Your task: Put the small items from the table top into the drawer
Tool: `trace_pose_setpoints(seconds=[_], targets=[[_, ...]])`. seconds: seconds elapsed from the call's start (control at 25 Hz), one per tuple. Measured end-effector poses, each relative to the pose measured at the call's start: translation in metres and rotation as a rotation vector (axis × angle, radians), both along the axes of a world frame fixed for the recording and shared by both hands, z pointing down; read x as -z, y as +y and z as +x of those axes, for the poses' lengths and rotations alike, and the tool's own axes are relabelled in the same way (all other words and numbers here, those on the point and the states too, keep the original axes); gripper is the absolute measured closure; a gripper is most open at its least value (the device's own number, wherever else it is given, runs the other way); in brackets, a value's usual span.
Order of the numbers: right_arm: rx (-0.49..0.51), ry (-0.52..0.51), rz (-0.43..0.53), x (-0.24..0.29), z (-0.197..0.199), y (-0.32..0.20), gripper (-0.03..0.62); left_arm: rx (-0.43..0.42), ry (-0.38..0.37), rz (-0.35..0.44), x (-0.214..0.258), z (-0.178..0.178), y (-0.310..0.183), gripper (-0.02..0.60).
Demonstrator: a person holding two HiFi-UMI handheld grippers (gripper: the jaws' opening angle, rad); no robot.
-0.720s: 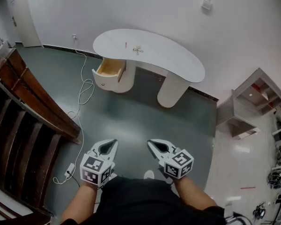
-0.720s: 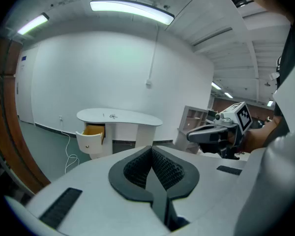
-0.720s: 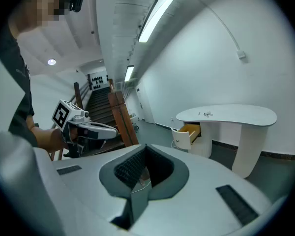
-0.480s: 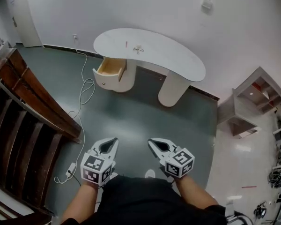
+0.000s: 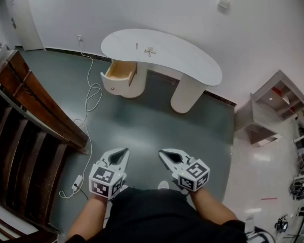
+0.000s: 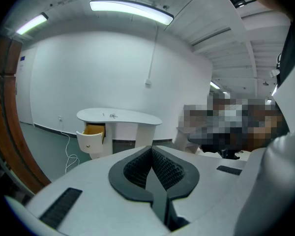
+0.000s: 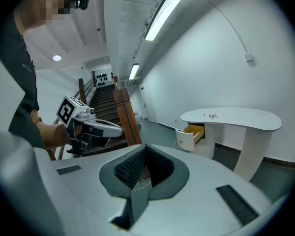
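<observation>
While the person stands well back from the counter, both tongs hang low in front of them: the left tongs (image 5: 124, 151) and the right tongs (image 5: 162, 154) each have their jaws pressed together with nothing between. Beneath them spreads a dark grey-green floor (image 5: 142, 120), which gives way to pale glossy tile at the right. Farther off, the white kidney-shaped counter (image 5: 192, 67) stands against a white wall (image 5: 167, 9). Its drawer (image 5: 119, 74) is pulled open at the left pedestal, showing wood inside. On the counter top lie a thin red piece (image 5: 137, 47) and, near it, a little tangled thing (image 5: 150, 52), too small to identify.

Compared with half a second ago, the tongs and counter sit almost where they were.

A wooden stair rail (image 5: 35, 105) lines the left side. A white cable (image 5: 91, 97) snakes over the floor beside the drawer, and a low shelf unit (image 5: 273, 103) stands at the right.
</observation>
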State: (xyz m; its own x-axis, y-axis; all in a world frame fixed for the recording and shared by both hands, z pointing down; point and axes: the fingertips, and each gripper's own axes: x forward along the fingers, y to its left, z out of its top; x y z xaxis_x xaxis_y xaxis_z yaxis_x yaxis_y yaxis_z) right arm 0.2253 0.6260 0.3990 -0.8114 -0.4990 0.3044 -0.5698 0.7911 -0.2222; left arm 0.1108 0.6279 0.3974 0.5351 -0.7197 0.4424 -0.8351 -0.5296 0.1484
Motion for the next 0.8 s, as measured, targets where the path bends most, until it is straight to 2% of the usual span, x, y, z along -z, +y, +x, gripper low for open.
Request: trace_pose_setpoints(seconds=[0.52, 0.8], targets=[[-0.075, -0.028, -0.043, -0.013, -0.069, 0.034, 0.594, -0.081, -0.024, -0.012, -0.009, -0.071, 0.027, 0.566], [-0.104, -0.019, -0.075, -0.018, -0.090, 0.040, 0.594, -0.072, -0.002, -0.032, -0.017, -0.100, 0.031, 0.566]])
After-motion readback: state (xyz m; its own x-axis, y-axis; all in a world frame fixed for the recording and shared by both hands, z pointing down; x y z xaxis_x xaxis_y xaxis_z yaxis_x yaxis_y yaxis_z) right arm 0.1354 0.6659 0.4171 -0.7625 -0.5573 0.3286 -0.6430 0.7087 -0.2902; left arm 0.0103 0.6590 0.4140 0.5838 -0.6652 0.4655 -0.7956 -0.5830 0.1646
